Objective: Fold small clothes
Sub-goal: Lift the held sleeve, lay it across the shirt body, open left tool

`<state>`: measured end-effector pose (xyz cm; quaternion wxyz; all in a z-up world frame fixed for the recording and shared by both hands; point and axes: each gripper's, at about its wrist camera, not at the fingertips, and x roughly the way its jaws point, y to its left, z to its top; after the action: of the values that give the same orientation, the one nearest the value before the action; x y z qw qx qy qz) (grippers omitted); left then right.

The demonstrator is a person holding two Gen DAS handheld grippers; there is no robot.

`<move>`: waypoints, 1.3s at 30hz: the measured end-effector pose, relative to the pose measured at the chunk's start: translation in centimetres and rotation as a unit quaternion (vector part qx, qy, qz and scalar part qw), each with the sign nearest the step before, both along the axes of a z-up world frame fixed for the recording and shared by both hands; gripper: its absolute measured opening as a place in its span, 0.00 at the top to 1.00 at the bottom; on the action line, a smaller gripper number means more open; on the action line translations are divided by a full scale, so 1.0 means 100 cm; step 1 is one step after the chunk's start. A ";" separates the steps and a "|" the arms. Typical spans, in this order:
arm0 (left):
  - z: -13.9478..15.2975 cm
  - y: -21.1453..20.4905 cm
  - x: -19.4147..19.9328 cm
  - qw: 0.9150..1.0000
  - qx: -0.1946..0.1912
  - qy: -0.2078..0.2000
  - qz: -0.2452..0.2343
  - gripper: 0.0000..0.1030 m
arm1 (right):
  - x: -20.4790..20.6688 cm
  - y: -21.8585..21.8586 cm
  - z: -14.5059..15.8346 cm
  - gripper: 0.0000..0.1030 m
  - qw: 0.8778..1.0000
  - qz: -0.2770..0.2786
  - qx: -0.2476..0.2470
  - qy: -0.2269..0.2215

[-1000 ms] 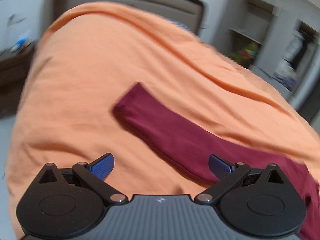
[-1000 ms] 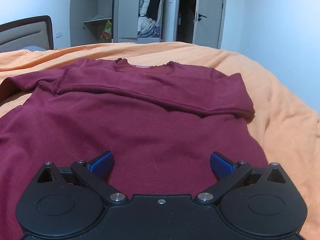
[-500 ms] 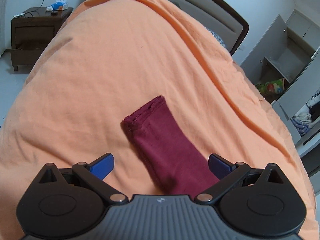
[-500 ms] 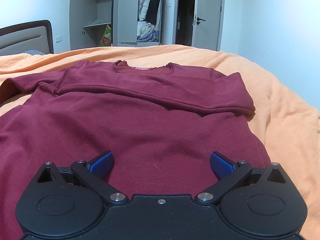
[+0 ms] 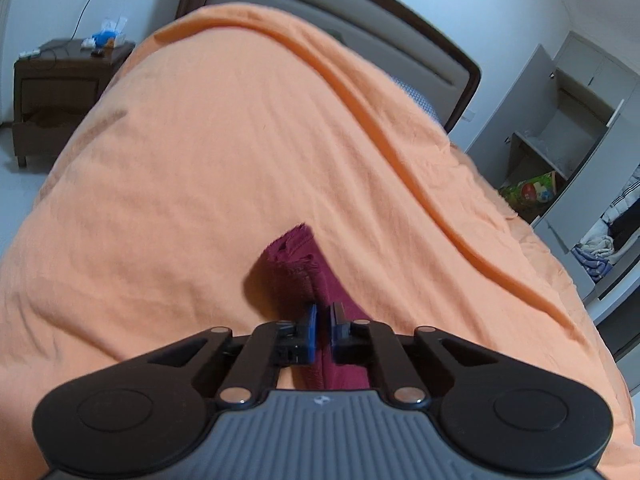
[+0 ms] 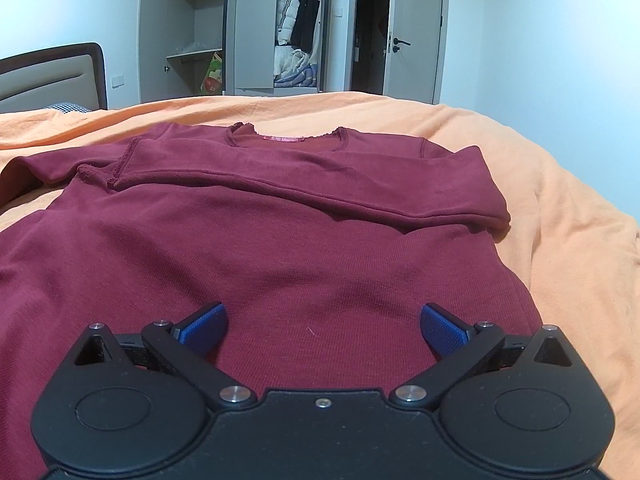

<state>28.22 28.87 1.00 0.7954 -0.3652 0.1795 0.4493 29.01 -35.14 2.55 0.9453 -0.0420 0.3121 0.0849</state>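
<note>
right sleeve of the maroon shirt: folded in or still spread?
Folded in. The right sleeve lies across the chest of the shirt, cuff toward the other shoulder.

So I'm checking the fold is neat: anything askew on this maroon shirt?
The maroon knit shirt lies flat on the orange bedspread, one sleeve folded across the chest. The other sleeve is bunched at its cuff, pinched in the left gripper.

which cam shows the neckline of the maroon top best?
Right wrist: the neckline sits in full view at the far end of the spread maroon top. Left wrist shows only a sleeve pinched by the left gripper.
</note>
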 end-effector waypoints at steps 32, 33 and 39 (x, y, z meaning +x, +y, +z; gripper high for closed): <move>0.128 -0.219 0.126 0.846 0.261 -0.212 -0.412 0.97 | -0.011 -0.016 0.011 0.00 0.998 -0.009 0.051 -0.035; 0.124 -0.233 0.131 0.839 0.261 -0.210 -0.429 0.97 | -0.015 -0.021 0.016 0.00 0.997 -0.013 0.059 -0.045; 0.082 -0.312 0.156 0.805 0.243 -0.187 -0.507 0.97 | -0.032 -0.053 0.031 0.00 0.996 -0.047 0.061 -0.055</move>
<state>43.80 -2.32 9.20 0.9908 -0.0938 0.0716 -0.0661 25.80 -40.46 5.66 0.9648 0.0258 0.2556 0.0565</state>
